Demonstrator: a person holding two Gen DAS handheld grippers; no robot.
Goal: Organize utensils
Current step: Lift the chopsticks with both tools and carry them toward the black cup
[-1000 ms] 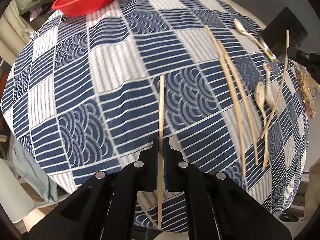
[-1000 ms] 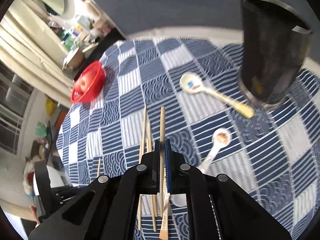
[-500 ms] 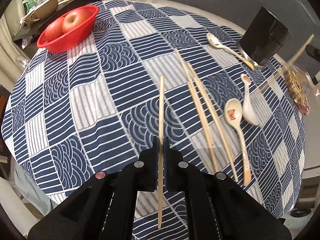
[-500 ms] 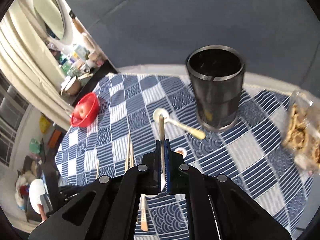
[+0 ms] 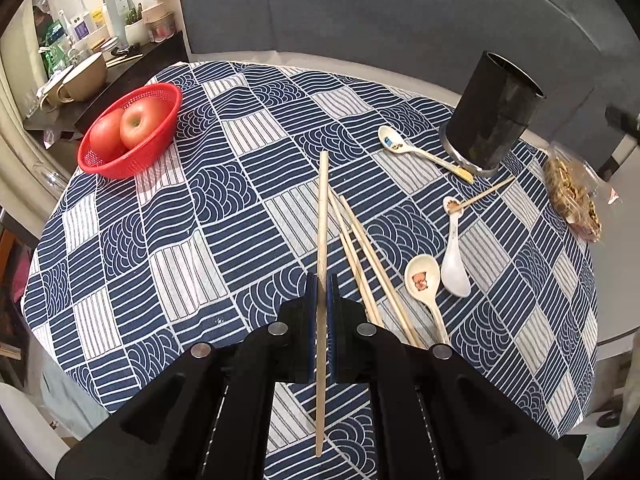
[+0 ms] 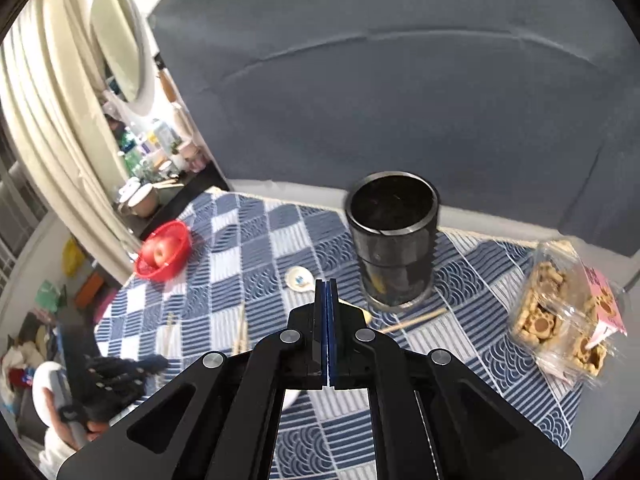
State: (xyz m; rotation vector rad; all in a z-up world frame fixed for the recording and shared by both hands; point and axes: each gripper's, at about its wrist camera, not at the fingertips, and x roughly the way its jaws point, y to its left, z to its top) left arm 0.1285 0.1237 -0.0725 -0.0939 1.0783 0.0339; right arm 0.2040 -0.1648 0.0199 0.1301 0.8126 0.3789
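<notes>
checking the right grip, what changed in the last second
The right gripper no longer holds its wooden chopstick; that stick now lies on the blue patterned tablecloth beside the black cylindrical holder. Unchanged: the left gripper stays clamped on the other wooden chopstick.

Round table [image 5: 612, 332], patterned tablecloth [image 5: 240, 240], spoons [image 5: 424, 284], holder [image 5: 490, 124]

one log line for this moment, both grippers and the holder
left gripper: shut on chopstick | right gripper: shut, nothing in jaws | holder: upright, nothing sticking out | loose chopstick: on cloth by holder base
</notes>
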